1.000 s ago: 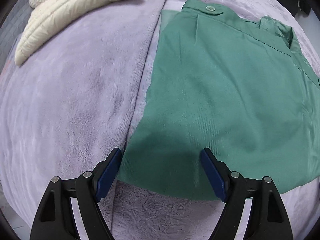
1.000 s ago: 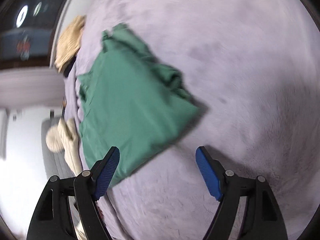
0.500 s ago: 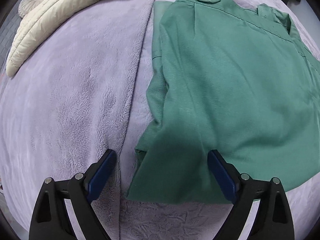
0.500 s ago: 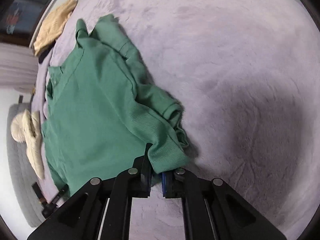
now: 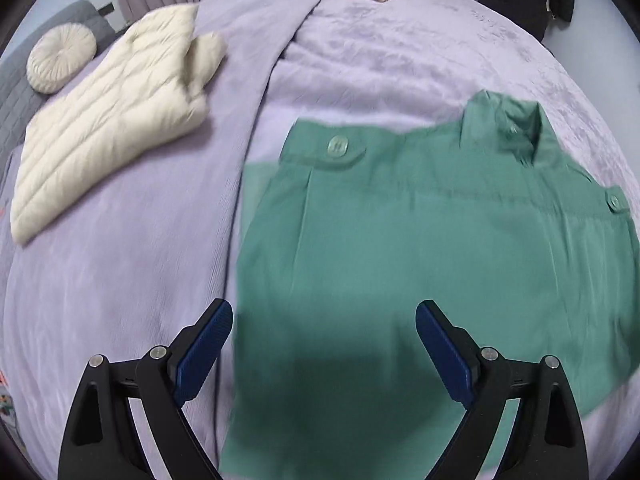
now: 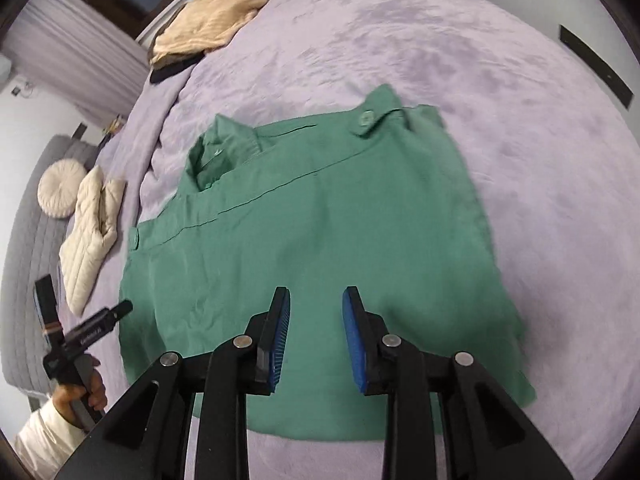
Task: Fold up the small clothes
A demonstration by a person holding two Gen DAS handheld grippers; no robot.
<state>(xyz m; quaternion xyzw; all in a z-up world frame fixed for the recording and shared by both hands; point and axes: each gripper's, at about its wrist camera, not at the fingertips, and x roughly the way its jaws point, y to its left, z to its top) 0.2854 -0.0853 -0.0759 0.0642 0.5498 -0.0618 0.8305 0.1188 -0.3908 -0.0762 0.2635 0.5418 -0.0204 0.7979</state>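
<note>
On a lavender bedspread (image 6: pixel 500 80), a green shirt (image 6: pixel 320 232) lies back-up with both sides already turned in, collar (image 6: pixel 216 148) at about 11 o'clock from my right gripper (image 6: pixel 316 336) and hem nearest me. My right gripper hangs over the lower middle of the cloth, its blue pads (image 6: pixel 280 336) parted by a modest gap and holding nothing. My left gripper (image 5: pixel 324 356) hangs above the shirt's left hem corner, spread wide and also empty; its left pad (image 5: pixel 204 348) sits over bare blanket, its right pad over green fabric.

The shirt's long axis runs from the hem at 6 o'clock to the collar near 12, roughly in line with both pairs of fingers. That alignment is what the coming move appears to hinge on: the hem edge lies just under and slightly behind the fingertips, crosswise to them, so a fold of hem toward collar would travel straight ahead. Each hand is close to its own hem corner; neither has an obvious advantage, though the right is set more toward the shirt's centre than its corner.

A cream quilted jacket (image 5: pixel 108 120) lies at 10 o'clock in the left view, a tan sweater (image 6: pixel 208 20) at the far edge, both well apart from the shirt.
</note>
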